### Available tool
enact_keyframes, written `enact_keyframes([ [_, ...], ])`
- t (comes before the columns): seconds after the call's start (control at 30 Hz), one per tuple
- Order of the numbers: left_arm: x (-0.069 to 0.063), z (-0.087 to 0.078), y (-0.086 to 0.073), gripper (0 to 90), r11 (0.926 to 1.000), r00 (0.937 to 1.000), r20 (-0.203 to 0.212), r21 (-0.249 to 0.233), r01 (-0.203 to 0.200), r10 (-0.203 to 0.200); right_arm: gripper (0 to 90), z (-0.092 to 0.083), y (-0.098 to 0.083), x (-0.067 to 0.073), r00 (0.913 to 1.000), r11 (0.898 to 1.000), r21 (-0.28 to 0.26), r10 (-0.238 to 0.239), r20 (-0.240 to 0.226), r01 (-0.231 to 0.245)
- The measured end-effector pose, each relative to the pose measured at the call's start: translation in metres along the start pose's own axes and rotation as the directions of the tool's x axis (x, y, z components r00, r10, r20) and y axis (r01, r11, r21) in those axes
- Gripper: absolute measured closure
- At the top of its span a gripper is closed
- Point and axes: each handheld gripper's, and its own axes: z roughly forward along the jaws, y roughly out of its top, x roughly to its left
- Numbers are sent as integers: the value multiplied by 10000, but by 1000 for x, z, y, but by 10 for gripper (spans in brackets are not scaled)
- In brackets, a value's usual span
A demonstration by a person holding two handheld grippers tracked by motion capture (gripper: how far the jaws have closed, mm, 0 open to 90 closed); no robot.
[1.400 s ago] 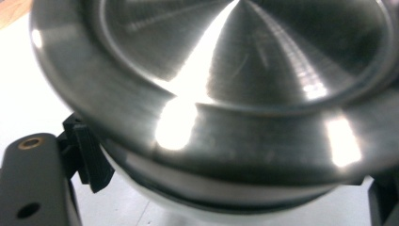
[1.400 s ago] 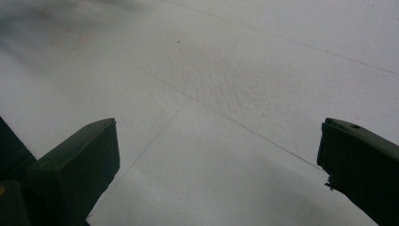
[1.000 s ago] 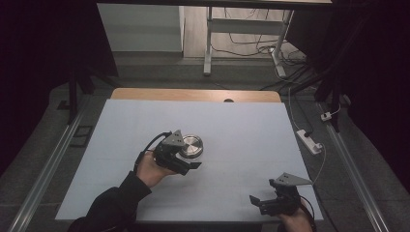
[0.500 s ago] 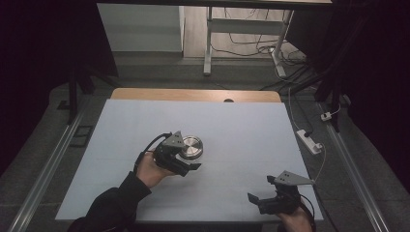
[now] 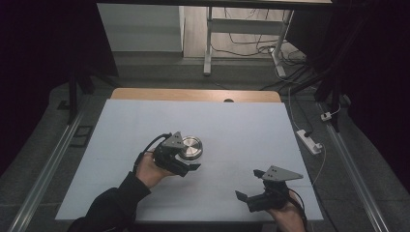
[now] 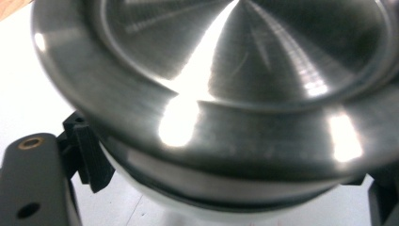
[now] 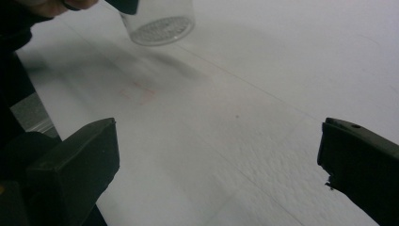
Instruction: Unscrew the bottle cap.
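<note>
The left gripper [image 5: 186, 162] has its jaws clenched on a clear jar with a steel lid [image 5: 189, 147], standing left of centre on the bench [image 5: 251, 125]. The lid looks not yet off. The right gripper [image 5: 246, 199] hovers near-right, jaws spread and empty.

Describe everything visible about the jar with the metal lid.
The jar stands upright on the white table, left of centre. Its round lid is brushed, shiny metal with a raised rim and dished middle. The body below looks clear, its base textured. The left gripper is shut on it just under the lid.
</note>
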Motion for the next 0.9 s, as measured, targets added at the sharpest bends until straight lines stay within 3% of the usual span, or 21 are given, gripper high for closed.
enact_keyframes([
  [0.33, -1, 2, -1, 149, 9999, 9999, 76, -73, 73, -72, 0, 16, 29, 11, 9958, 9989, -183, -447, -795, 434],
  [0.57, -1, 2, -1, 150, 9999, 9997, 219, -105, 55, -53, 0, 34, 50, 16, 9919, 9991, -163, -413, -1202, 396],
  [0.7, -2, 2, -1, 150, 9999, 9996, 283, -114, 50, -46, 0, 42, 63, 19, 9923, 9976, -172, -685, -1029, 671],
  [0.9, -3, 3, -1, 149, 10000, 9995, 302, -85, 25, -22, 0, 58, 80, 19, 9905, 9975, -183, -694, -1189, 677],
])
